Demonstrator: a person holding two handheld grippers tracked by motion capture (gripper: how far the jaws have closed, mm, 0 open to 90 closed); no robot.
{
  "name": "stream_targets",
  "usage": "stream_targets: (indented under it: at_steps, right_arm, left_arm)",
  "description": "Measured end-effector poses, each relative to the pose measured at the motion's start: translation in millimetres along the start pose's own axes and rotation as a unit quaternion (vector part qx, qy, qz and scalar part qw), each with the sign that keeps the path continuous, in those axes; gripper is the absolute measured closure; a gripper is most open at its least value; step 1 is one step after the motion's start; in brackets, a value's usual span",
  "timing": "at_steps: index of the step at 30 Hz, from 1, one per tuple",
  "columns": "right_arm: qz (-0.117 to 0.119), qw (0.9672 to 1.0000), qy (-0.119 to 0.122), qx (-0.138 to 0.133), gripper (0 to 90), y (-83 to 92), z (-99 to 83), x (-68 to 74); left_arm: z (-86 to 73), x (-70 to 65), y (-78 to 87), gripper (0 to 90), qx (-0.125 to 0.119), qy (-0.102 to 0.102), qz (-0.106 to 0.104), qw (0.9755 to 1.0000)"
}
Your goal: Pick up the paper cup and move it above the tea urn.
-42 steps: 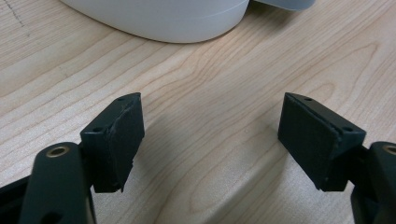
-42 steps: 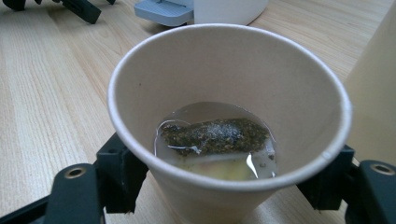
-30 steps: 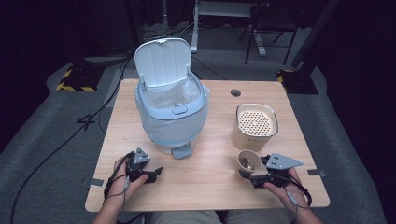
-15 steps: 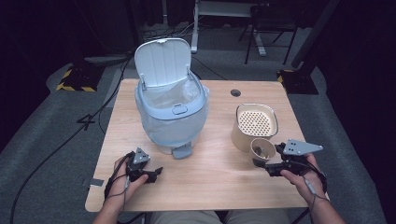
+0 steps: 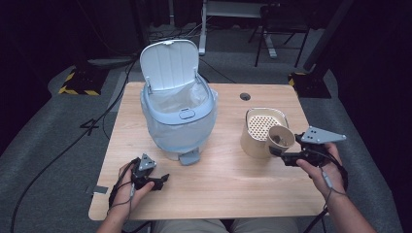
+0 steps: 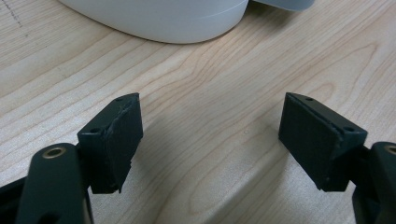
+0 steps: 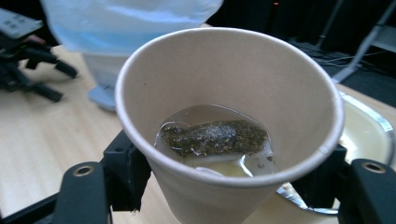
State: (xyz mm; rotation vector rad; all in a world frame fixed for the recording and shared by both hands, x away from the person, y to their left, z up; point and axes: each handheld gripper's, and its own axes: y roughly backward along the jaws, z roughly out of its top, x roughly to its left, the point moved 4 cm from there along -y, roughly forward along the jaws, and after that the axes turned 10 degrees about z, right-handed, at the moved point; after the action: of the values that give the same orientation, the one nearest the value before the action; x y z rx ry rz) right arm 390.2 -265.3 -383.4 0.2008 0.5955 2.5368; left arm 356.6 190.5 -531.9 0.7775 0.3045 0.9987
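Observation:
A tan paper cup [image 5: 280, 138] hangs above the table's right side, tilted toward the beige strainer container [image 5: 252, 138], with my right gripper [image 5: 278, 151] shut on it. In the right gripper view the cup [image 7: 224, 93] sits between both jaws and holds a little liquid and a used tea bag [image 7: 215, 137]. My left gripper [image 5: 163, 180] rests on the table near the front left, its jaws open and nothing between them; in the left gripper view its pads [image 6: 119, 140] stand wide apart over bare wood.
A pale blue lidded bin [image 5: 177, 116] with its lid up and a plastic liner stands at the table's [image 5: 218, 189] middle left, its pedal [image 5: 188, 157] facing me. A cable hole [image 5: 245, 96] lies at the back. Dark floor, cables and a stand surround the table.
My right gripper has lifted the paper cup off the table, up beside the strainer container. The left gripper has stayed where it was.

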Motion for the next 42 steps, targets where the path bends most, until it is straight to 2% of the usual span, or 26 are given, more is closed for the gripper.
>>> stream_targets:
  at_steps: [1,4,6,7,8,10,13,16,17,18,19,21,22,23,26,27,29,30,31,33,37,40,41,42]
  right_arm:
    - [-0.014,0.9999,-0.003,0.003,31.3,0.6,6.8,-4.6]
    - [-0.026,0.9996,-0.009,0.005,31.3,0.3,12.3,-9.4]
    - [-0.044,0.9988,-0.020,0.006,31.3,-1.8,20.5,-18.9]
    - [-0.044,0.9988,-0.020,0.006,31.3,-1.8,20.5,-18.9]
    - [-0.056,0.9980,-0.028,0.006,31.3,-3.6,24.3,-25.6]
    - [-0.062,0.9976,-0.029,0.007,31.3,-4.3,25.5,-28.3]
    - [-0.087,0.9956,-0.032,0.011,31.3,-9.5,30.6,-44.4]
    - [-0.097,0.9948,-0.031,0.013,31.3,-10.9,32.3,-50.5]
    - [-0.108,0.9937,-0.028,0.016,31.3,-12.2,34.2,-58.0]
    - [-0.108,0.9937,-0.028,0.016,31.3,-12.2,34.2,-58.0]
    - [-0.121,0.9922,-0.024,0.021,31.3,-12.7,36.0,-64.5]
    - [-0.130,0.9910,-0.015,0.028,31.5,-13.3,37.3,-69.3]
    - [-0.130,0.9910,-0.015,0.028,31.5,-13.3,37.3,-69.3]
    - [-0.134,0.9905,0.003,0.029,31.7,-15.2,38.9,-73.9]
    - [-0.134,0.9906,0.007,0.030,31.8,-15.9,39.8,-76.9]
    - [-0.140,0.9892,0.016,0.040,31.8,-15.9,40.6,-79.3]
    - [-0.143,0.9885,0.020,0.044,31.8,-15.8,41.0,-80.0]
    - [-0.149,0.9872,0.028,0.049,31.8,-15.5,41.8,-81.2]
    - [-0.159,0.9846,0.043,0.058,31.8,-14.7,43.0,-82.7]
    - [-0.162,0.9836,0.048,0.062,31.8,-14.4,43.3,-83.3]
    - [-0.181,0.9756,0.083,0.093,31.8,-12.3,44.6,-86.3]
    - [-0.197,0.9669,0.114,0.116,31.8,-10.5,46.0,-88.2]
    - [-0.206,0.9618,0.129,0.126,31.7,-10.1,46.3,-88.9]
    - [-0.216,0.9545,0.150,0.142,31.8,-9.9,46.6,-89.6]
  left_arm:
    - [0.0,0.0,0.0,22.4,0.000,0.000,0.000,1.0000]
    - [-0.2,-0.7,0.3,22.8,0.000,0.003,0.002,1.0000]
    - [-0.4,-1.2,0.7,22.8,0.001,0.004,0.004,1.0000]
    - [-0.4,-1.2,0.7,22.9,0.001,0.004,0.004,1.0000]
    - [-0.4,-1.2,0.7,22.7,0.001,0.004,0.004,1.0000]
    - [0.0,-1.4,0.3,22.3,0.001,0.004,0.004,1.0000]
    - [1.3,-1.9,-1.0,21.6,0.002,0.003,0.002,1.0000]
    - [1.8,-2.6,-1.7,21.4,0.001,0.005,0.002,1.0000]
    - [2.4,-2.6,-2.3,20.9,0.000,0.003,0.003,1.0000]
    - [2.4,-2.6,-2.3,20.7,0.000,0.003,0.003,1.0000]
    - [2.7,-2.6,-2.4,20.6,0.003,0.002,0.001,1.0000]
    - [2.9,-3.2,-2.8,20.5,0.002,0.004,0.000,1.0000]
    - [2.9,-3.2,-2.8,20.5,0.002,0.004,0.000,1.0000]
    - [3.2,-2.9,-2.8,20.5,0.002,0.001,0.001,1.0000]
    - [3.2,-3.1,-2.8,20.5,0.002,0.001,0.001,1.0000]
    - [3.2,-3.0,-2.8,20.5,0.002,0.001,0.001,1.0000]
    - [3.2,-3.0,-2.8,20.5,0.002,0.001,0.001,1.0000]
    - [3.2,-3.0,-2.8,20.5,0.002,0.001,0.001,1.0000]
    - [3.2,-3.0,-2.8,20.4,0.002,0.001,0.001,1.0000]
    - [3.2,-3.0,-2.8,20.4,0.002,0.001,0.001,1.0000]
    - [3.2,-3.0,-2.8,20.5,0.002,0.002,0.001,1.0000]
    - [3.2,-3.1,-2.9,20.5,0.001,0.002,0.002,1.0000]
    - [3.2,-3.1,-3.0,20.4,0.001,0.002,0.002,1.0000]
    - [3.2,-3.1,-3.0,20.5,0.001,0.002,0.002,1.0000]
